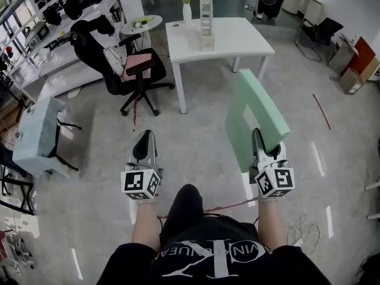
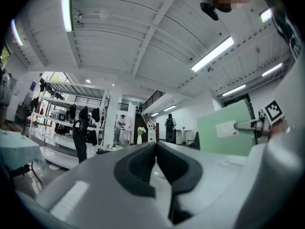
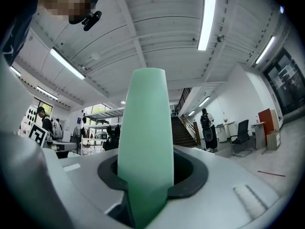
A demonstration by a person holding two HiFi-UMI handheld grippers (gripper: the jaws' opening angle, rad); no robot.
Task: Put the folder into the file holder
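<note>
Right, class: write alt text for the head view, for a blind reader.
The right gripper holds a green folder upright; the left gripper is shut and empty. Ahead, a file holder stands on a white table.

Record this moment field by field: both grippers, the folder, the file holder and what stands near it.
right gripper: shut on the pale green flat folder, which stands upright out of the jaws
left gripper: jaws together, nothing between them
file holder: pale, upright, on the white rectangular table, across open floor from the folder
vase: white, with white flowers, on the table left of the file holder
office chair: black with a pink seat, left of the table
task state: folder not yet in the file holder
</note>
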